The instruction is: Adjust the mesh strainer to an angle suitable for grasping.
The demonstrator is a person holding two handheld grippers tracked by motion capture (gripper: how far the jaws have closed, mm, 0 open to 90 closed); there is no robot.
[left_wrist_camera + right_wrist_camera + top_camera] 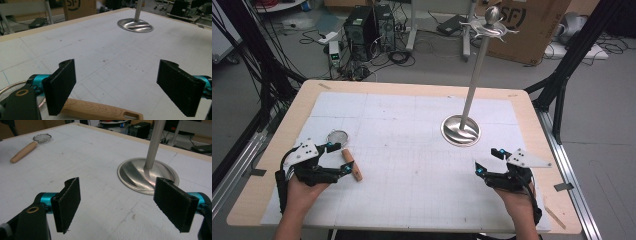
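Observation:
A small strainer lies at the table's left, with a round mesh ring [337, 136] and a wooden handle [352, 165]. My left gripper [340, 158] rests just left of that handle, its jaws wide open and pointing right. In the left gripper view the wooden handle [100, 111] lies on the mat in front of the left pad, and the left gripper [120, 85] grips nothing. My right gripper [488, 161] sits at the table's right, open, just below the metal stand's base [460, 131]. In the right gripper view nothing lies between the pads of the right gripper [121, 202].
The stand's pole [476, 70] rises to a hooked top [490, 22]. Its round base [147, 176] lies close ahead of my right jaws. A white gridded mat [412, 165] covers the wooden table. Computers, cables and a cardboard box [532, 25] stand on the floor beyond.

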